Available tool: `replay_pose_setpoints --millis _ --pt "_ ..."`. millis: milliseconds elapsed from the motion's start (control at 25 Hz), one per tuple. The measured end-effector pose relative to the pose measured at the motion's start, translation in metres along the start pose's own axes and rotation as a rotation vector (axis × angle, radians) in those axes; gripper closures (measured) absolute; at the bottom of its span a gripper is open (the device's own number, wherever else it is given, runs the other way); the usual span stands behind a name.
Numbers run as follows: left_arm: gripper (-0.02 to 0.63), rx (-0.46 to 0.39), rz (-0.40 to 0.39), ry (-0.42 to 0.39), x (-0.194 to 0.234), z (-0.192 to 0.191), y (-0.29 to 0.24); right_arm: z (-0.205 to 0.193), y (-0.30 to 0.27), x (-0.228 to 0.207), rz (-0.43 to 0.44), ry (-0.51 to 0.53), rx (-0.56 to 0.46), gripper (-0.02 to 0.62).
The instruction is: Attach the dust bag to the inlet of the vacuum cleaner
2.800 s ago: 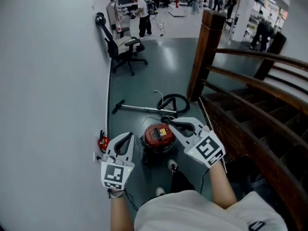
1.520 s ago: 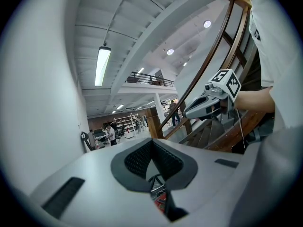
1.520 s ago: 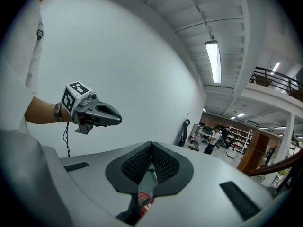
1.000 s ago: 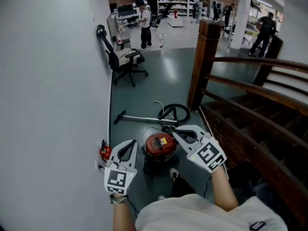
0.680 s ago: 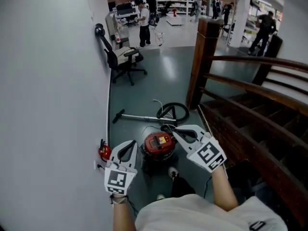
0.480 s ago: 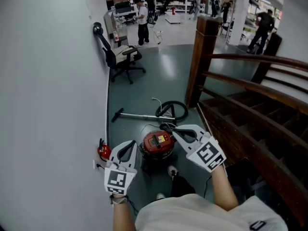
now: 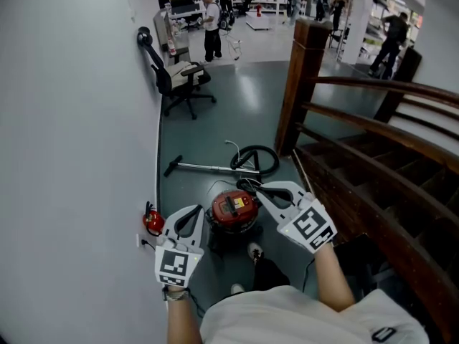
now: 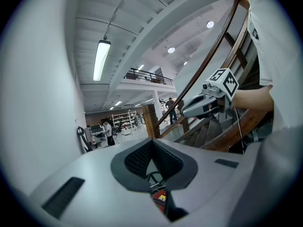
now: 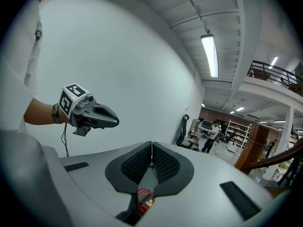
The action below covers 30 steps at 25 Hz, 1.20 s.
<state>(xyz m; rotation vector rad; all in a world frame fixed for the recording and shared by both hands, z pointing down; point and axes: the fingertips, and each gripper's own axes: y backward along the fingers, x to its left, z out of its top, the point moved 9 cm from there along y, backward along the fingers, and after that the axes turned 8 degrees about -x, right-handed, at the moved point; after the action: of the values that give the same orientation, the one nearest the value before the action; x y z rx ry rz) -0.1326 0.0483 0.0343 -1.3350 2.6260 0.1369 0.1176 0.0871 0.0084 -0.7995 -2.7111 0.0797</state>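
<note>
While both grippers hang above the vacuum cleaner (image 7: 233, 208): almost nothing shifts against the second before. The canister sits a touch higher in the head view, which reads as the head tipping rather than the hands moving.
Left gripper (image 7: 196, 208): jaws together, with the pads meeting at the tips and nothing between them. It is held above the floor (image 7: 222, 113) on the wall side of the canister.
Right gripper (image 7: 247, 185): jaws closed likewise, and empty. Its tips hang over the canister's far, stair-side rim.
Vacuum cleaner: a red canister, upright on the grey floor near the floor's edge along the white wall (image 7: 72, 156), at the person's feet. Its red lid looks to be in place.
Hose (image 7: 256, 158) and wand (image 7: 204, 166): both lie on the floor just behind the canister. Whether the hose is plugged into the canister I cannot tell.
Dust bag: in no view, and the inlet does not show either.
Meaning for the task: a standstill with empty jaws settles no stage. A lidded canister with no bag in sight fits a bag already seated inside under the lid, or one yet to be brought.
Canister relative to the grippers: below and between them, well apart from both. In each gripper view it shows only as a red patch beneath the closed pads.
</note>
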Motion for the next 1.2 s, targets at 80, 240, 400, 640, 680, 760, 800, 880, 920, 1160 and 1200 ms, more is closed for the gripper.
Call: replay_pose_setpoints --millis 80,240,400,640,680,760,800,880,920,1160,1200 --pt "0.604 -0.002 0.003 -0.001 0.001 -0.0004 -0.0003 0.0002 -0.0023 -0.0003 0.005 0.001 -0.001 0.566" --pt "0.604 0.002 0.007 -0.004 0.0018 -0.0019 0.0012 -0.0002 -0.0056 0.0021 0.018 0.016 0.01 0.568" --pt "0.604 -0.003 0.013 -0.01 0.0019 -0.0012 0.0021 0.0006 -0.0048 0.0038 0.027 0.024 0.019 0.569" --pt "0.604 -0.005 0.011 -0.01 0.0 0.0011 0.0016 -0.0006 -0.0016 0.0043 0.026 0.025 0.022 0.568" --pt "0.604 -0.006 0.01 -0.011 0.0 0.0009 0.0013 -0.0008 -0.0013 0.0043 0.025 0.025 0.023 0.569" --pt "0.604 -0.005 0.008 -0.011 -0.0002 0.001 0.0011 -0.0012 -0.0009 0.0044 0.024 0.025 0.025 0.569" --pt "0.604 -0.002 0.007 -0.01 -0.0003 0.0011 0.0011 -0.0016 -0.0007 0.0045 0.024 0.026 0.026 0.569" --pt "0.604 0.0 0.006 -0.009 -0.0003 0.0006 0.0009 -0.0023 -0.0008 0.0043 0.022 0.025 0.028 0.569" --pt "0.604 0.0 0.006 -0.011 -0.0001 -0.0001 0.0007 -0.0027 -0.0011 0.0043 0.022 0.024 0.028 0.569" --pt "0.604 0.006 0.004 -0.012 0.0 -0.0009 -0.0006 -0.0042 -0.0011 0.003 0.023 0.023 0.029 0.569" --pt "0.604 0.007 0.004 -0.013 0.0 -0.001 -0.0009 -0.0043 -0.001 0.0028 0.023 0.023 0.029 0.569"
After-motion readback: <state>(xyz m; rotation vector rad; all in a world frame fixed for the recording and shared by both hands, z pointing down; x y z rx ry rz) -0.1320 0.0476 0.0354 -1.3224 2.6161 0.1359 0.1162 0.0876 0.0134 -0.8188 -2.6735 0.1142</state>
